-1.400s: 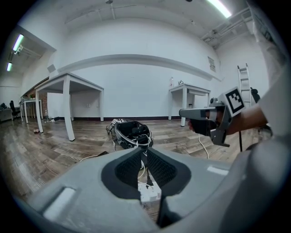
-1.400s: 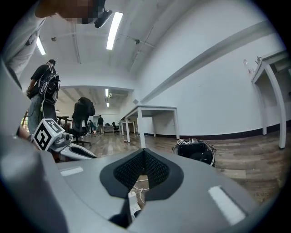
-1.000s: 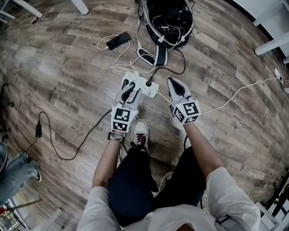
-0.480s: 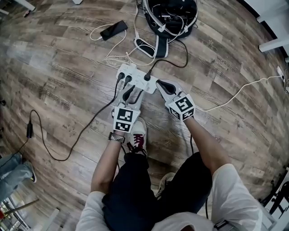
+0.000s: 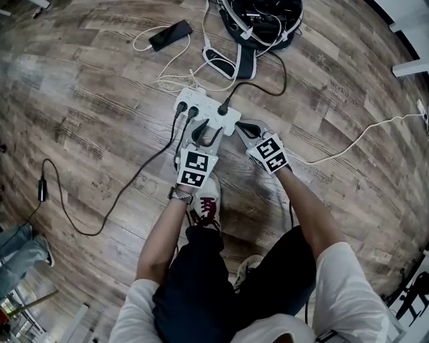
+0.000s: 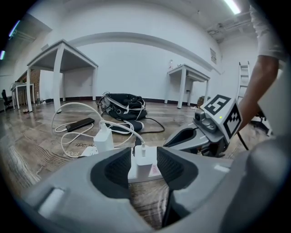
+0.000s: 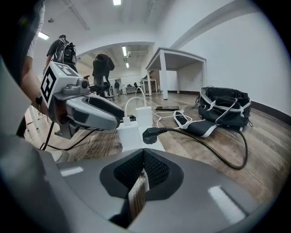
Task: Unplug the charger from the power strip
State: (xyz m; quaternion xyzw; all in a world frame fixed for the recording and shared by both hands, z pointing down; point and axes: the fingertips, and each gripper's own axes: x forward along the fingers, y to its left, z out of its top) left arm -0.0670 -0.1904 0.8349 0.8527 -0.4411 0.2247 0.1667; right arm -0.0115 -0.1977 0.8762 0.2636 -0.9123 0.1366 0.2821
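A white power strip (image 5: 206,109) lies on the wood floor with three black plugs (image 5: 221,122) and white chargers in it. My left gripper (image 5: 206,132) hangs low at the strip's near edge. Its jaws have just been opening and stand open. In the left gripper view a white charger (image 6: 145,159) with a white cable shows in the gap between them, and the pads do not touch it. A second white charger (image 6: 103,140) stands farther left. My right gripper (image 5: 242,127) is shut with nothing in it, just right of the strip's end, beside the black plug (image 7: 152,134).
A black bag (image 5: 258,20) with cables lies beyond the strip, and a phone (image 5: 171,35) on a white cable to its left. A black cord (image 5: 100,221) loops across the floor at left, a white cable (image 5: 362,137) runs right. My shoe (image 5: 206,197) stands behind the left gripper.
Both grippers have come down toward the power strip. The left jaws stand wider apart. The right gripper has tipped over and swung in toward the strip's right end.
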